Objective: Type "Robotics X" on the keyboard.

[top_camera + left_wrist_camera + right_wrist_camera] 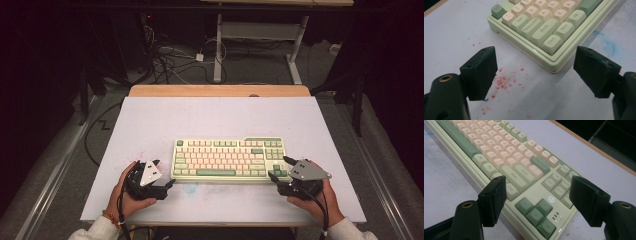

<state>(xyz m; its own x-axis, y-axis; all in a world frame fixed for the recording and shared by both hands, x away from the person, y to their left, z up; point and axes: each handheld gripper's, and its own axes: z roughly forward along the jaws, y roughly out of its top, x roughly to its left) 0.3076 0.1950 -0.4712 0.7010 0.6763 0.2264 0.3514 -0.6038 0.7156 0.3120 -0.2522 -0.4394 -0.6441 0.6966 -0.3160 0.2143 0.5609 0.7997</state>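
A pale green keyboard (227,157) with cream and green keys lies flat in the middle of the white table top (220,117). My left gripper (169,183) stands open just off its near left corner, low over the table. In the left gripper view the Ctrl corner of the keyboard (544,22) lies ahead of the left gripper (537,71), whose jaws are wide apart with nothing between the pads. My right gripper (280,169) is open at the near right corner. In the right gripper view the arrow-key corner of the keyboard (506,152) sits between the spread jaws of the right gripper (540,200), untouched.
Red specks (504,81) and a blue smear (606,42) stain the table near the keyboard's left end. A wooden edge (220,90) borders the far side of the table. Beyond it are cables (165,57) and a desk frame (260,45) on the floor.
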